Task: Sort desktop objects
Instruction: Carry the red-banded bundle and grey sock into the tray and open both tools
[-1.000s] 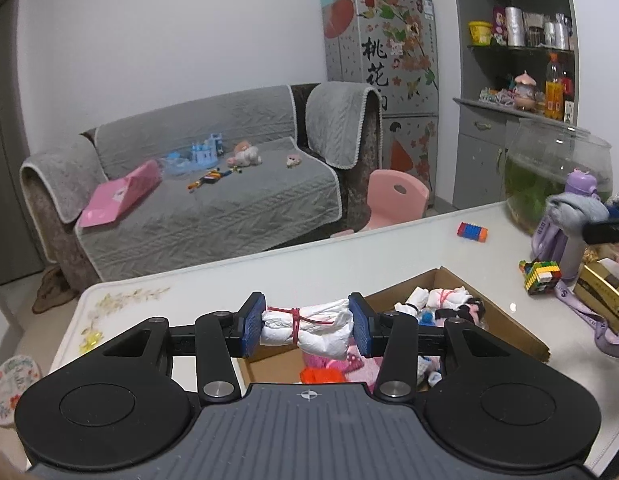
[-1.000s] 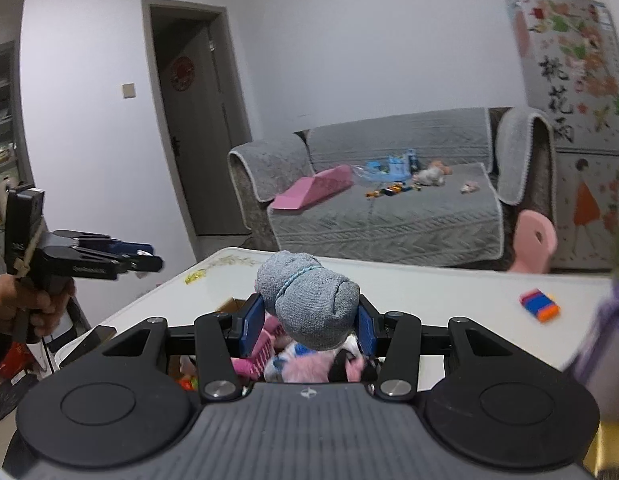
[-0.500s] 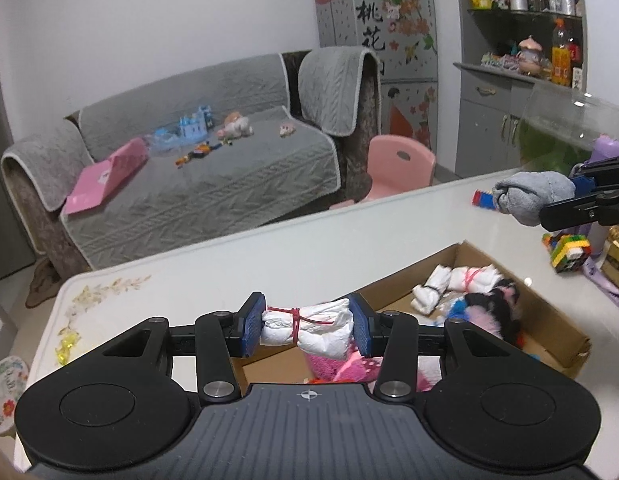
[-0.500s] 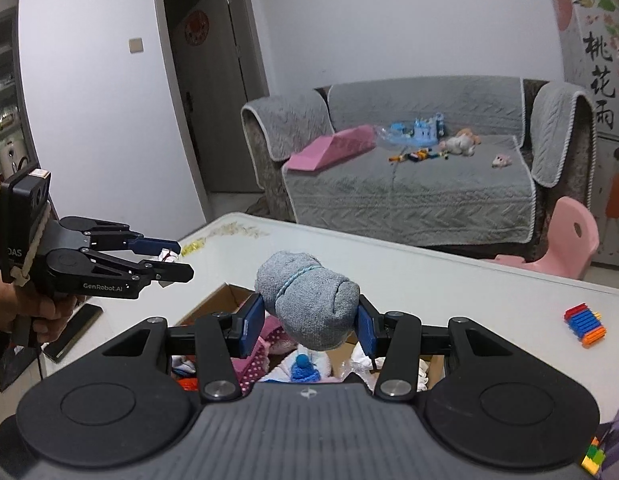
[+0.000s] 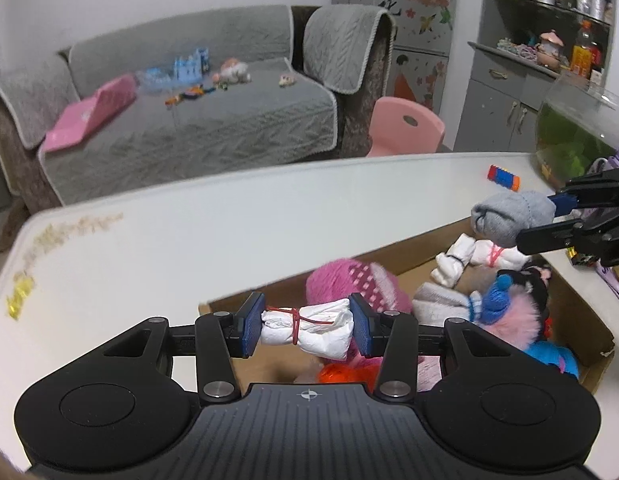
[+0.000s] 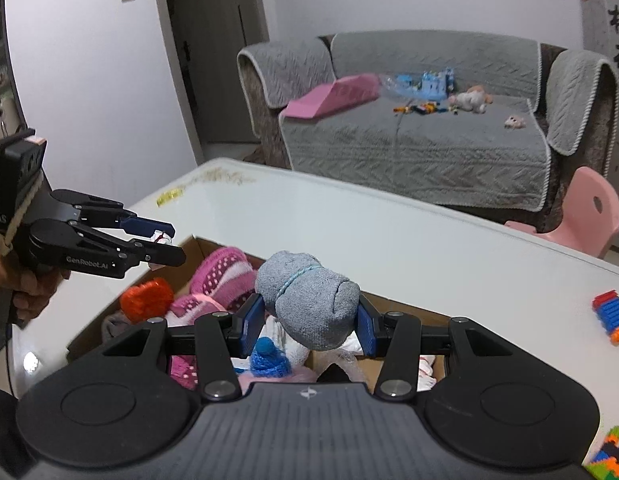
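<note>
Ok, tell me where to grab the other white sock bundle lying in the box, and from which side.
Grip the white sock bundle across its narrow waist, near the red band, coming straight down from above. It lies flat on the pile in the cardboard box, walls around it, so side approaches look blocked. Both hand-held grippers are full: the left and right would need to release first.

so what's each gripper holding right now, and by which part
The left gripper pinches a white sock roll by its two ends. The right gripper clamps a grey sock roll across its sides.
</note>
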Demonstrator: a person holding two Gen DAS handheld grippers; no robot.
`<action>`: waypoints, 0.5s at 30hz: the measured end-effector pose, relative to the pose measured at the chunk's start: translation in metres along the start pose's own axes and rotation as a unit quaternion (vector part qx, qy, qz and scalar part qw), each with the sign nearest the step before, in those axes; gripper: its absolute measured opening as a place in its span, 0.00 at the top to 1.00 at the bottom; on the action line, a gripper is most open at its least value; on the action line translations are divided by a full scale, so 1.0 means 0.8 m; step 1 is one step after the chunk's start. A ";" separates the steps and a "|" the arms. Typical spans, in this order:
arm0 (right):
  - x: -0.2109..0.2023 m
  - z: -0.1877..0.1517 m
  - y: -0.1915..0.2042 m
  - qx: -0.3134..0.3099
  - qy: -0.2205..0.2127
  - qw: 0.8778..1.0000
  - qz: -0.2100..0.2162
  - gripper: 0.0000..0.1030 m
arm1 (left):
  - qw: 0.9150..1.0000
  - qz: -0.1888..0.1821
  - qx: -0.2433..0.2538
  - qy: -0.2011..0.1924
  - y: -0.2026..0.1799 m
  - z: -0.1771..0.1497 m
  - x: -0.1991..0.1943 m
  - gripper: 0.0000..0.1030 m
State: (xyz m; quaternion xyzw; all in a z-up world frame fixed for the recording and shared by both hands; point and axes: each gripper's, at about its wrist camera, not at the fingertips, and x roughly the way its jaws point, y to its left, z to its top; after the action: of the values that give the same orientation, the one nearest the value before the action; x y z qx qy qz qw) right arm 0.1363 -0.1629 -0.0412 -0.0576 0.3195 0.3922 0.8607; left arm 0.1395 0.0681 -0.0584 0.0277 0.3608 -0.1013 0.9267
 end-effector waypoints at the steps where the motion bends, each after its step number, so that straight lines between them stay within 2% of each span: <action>1: 0.006 0.000 -0.002 0.000 0.005 1.000 0.001 0.57 | 1.000 -0.004 -0.007 0.005 0.002 -0.002 0.005 0.50; 7: 0.029 -0.003 0.001 -0.012 0.030 0.999 -0.003 0.57 | 0.999 -0.014 -0.027 0.017 0.014 -0.013 0.020 0.50; 10: 0.036 -0.004 0.000 -0.011 0.039 0.999 -0.006 0.55 | 0.999 -0.021 -0.045 0.018 0.021 -0.016 0.024 0.46; 11: 0.039 -0.004 0.000 -0.012 0.041 0.999 -0.010 0.52 | 0.998 -0.024 -0.055 0.019 0.025 -0.015 0.025 0.42; 12: 0.041 -0.004 0.000 -0.012 0.041 0.999 -0.014 0.52 | 0.997 -0.029 -0.066 0.020 0.029 -0.015 0.024 0.33; 14: 0.037 -0.005 -0.001 -0.010 0.036 0.999 -0.016 0.50 | 0.997 -0.031 -0.075 0.011 0.033 -0.015 0.017 0.20; 15: 0.033 -0.005 0.002 -0.013 0.030 0.999 -0.019 0.45 | 0.997 -0.032 -0.075 0.006 0.034 -0.016 0.012 0.19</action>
State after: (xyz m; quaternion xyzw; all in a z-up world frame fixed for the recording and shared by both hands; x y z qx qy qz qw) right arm 0.1459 -0.1470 -0.0599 -0.0867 0.3392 0.3775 0.8573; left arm 0.1435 0.0943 -0.0746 -0.0529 0.3736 -0.1029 0.9203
